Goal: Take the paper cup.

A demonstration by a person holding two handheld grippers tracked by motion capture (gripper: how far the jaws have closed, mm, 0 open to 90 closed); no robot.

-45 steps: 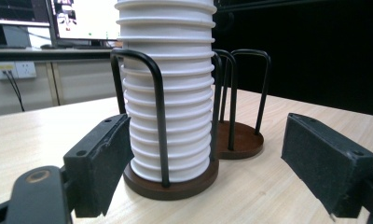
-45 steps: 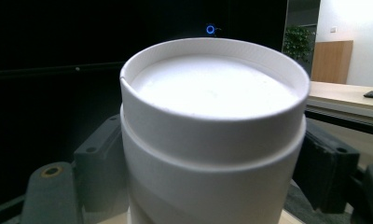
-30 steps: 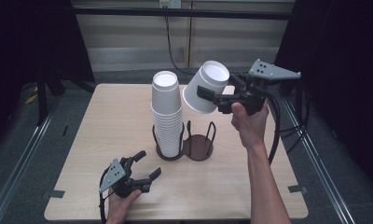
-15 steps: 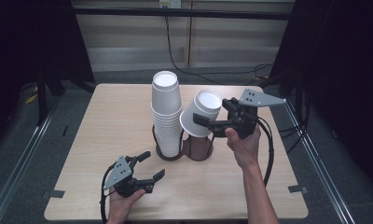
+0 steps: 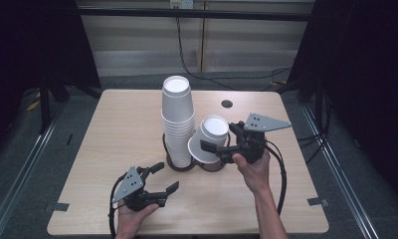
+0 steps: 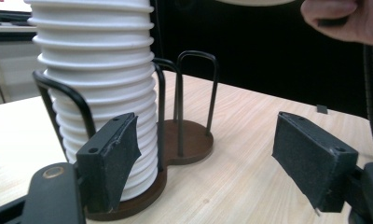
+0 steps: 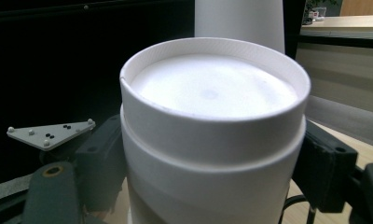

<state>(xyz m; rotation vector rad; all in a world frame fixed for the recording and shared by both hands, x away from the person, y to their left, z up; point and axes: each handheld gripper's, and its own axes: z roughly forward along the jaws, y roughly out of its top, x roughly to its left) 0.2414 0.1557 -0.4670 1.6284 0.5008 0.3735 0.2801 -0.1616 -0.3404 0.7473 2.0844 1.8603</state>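
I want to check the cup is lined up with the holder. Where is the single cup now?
In the high view the cup sits upside down in the right gripper, just right of the tall cup stack, over the holder's empty ring.

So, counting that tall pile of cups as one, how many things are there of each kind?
Stack of white cups: 1
Single white cup: 1
Dark cup holder: 1
Claws, left claw and right claw: 2
Total: 5
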